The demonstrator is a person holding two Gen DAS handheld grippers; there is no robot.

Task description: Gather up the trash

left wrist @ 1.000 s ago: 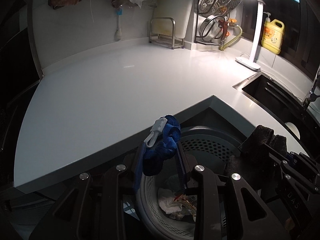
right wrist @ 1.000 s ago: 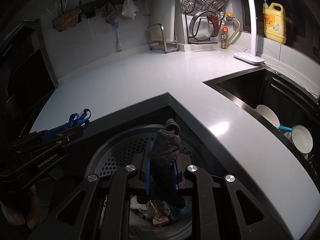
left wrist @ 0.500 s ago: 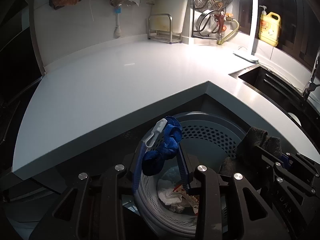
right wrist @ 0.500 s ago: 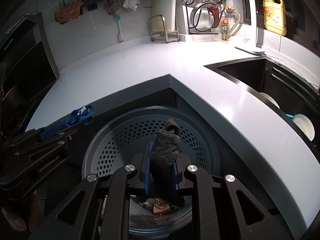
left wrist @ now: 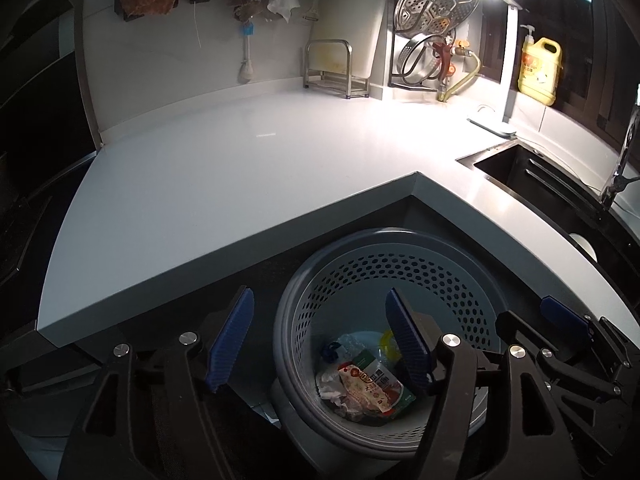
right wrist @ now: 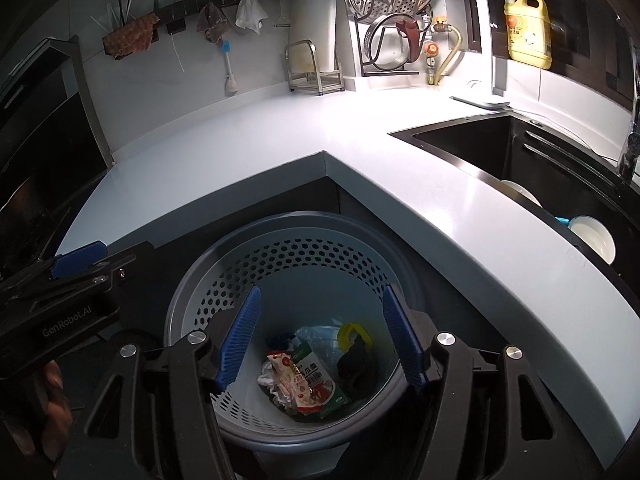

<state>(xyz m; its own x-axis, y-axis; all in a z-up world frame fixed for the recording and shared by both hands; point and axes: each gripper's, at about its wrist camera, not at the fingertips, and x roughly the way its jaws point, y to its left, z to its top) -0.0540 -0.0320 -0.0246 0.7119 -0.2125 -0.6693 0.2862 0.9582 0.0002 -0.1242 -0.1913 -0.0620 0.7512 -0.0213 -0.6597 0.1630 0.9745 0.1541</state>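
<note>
A grey perforated bin (left wrist: 384, 236) stands on the floor in the counter's inner corner. In it lie a red and green snack wrapper (left wrist: 370, 386), white tissue, a yellow ring (right wrist: 354, 330) and a dark cloth (right wrist: 356, 364). My left gripper (left wrist: 320, 340) hangs over the bin's left rim, its jaws opening with nothing between them. Over the bin's middle, my right gripper (right wrist: 320, 338) is also opening and holds nothing. A small blue bundle (left wrist: 330, 350) shows among the trash.
The white L-shaped counter (left wrist: 240, 168) wraps round the bin. A dark sink (right wrist: 520, 152) with bowls lies to the right. At the back stand a lamp (left wrist: 508, 60), a yellow bottle (left wrist: 538, 70) and a steamer rack (left wrist: 432, 32). A hand (right wrist: 48, 400) holds the left gripper.
Both grippers have opened. The blue strap has left the left jaws and the dark cloth has left the right jaws; the cloth now lies in the bin. Both hands moved slightly over the bin.
</note>
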